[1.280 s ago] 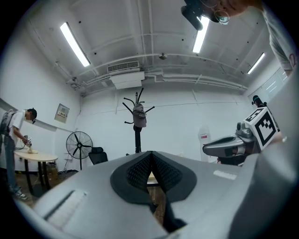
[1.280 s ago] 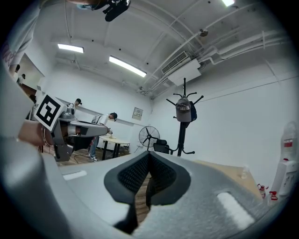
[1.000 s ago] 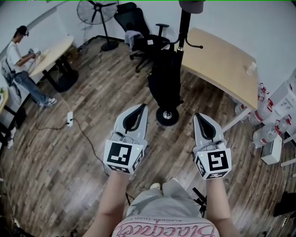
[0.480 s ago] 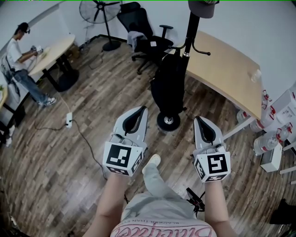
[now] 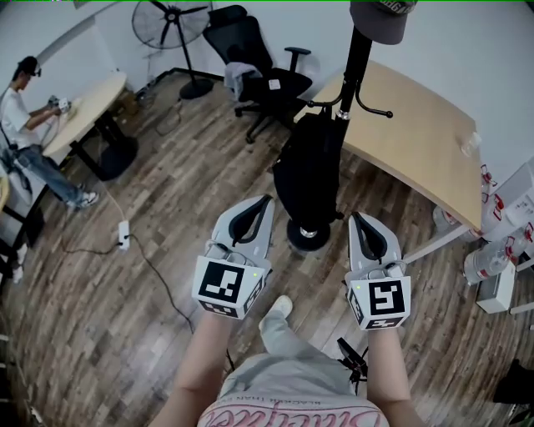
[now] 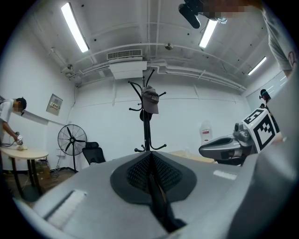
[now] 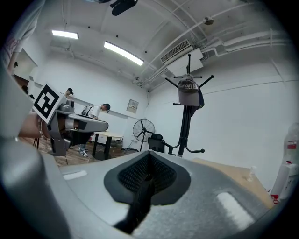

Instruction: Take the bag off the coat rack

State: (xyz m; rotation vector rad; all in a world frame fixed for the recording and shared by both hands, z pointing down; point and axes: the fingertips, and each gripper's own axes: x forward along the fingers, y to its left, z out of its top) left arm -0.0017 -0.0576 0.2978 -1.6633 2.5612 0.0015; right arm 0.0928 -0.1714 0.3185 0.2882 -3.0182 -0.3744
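Just 1 bag (image 5: 307, 171) & 1 rack (image 5: 356, 57)

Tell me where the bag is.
Head view, centre: the bag hangs on the rack, left of its pole and above its base, with the desk to the right and the chair behind.

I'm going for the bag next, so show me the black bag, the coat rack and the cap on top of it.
black bag (image 5: 307, 171), head view, middle of its hanging body.
coat rack (image 5: 354, 67), head view, the pole above the hooks.
cap (image 5: 380, 18), head view, its crown.
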